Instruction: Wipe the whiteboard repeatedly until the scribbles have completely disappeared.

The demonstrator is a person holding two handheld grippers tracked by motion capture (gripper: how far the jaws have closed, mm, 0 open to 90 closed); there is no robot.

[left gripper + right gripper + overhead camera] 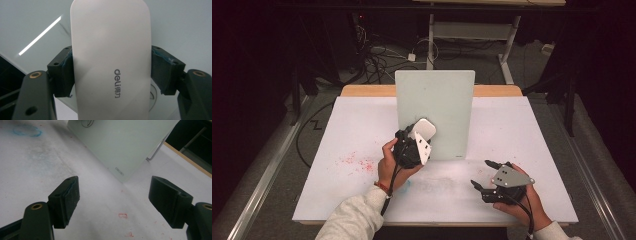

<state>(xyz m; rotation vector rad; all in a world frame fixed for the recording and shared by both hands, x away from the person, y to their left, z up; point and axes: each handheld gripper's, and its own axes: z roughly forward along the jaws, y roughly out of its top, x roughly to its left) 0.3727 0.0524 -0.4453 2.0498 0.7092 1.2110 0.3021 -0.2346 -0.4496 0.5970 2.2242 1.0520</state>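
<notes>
Dim room, white desk (362, 135): left gripper (414, 145) clamps the eraser (111, 57) flat against the upright whiteboard (447, 100); wipe with even pressure. Right gripper (484, 175), jaws apart, rests near the desk's front-right corner.

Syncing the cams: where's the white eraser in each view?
High view: white eraser, centre, in the left tongs, against the upright board.
Left gripper view: eraser fills the middle, clamped between both jaws.
Right gripper view: not visible.
Shared landmark: the board.
</notes>
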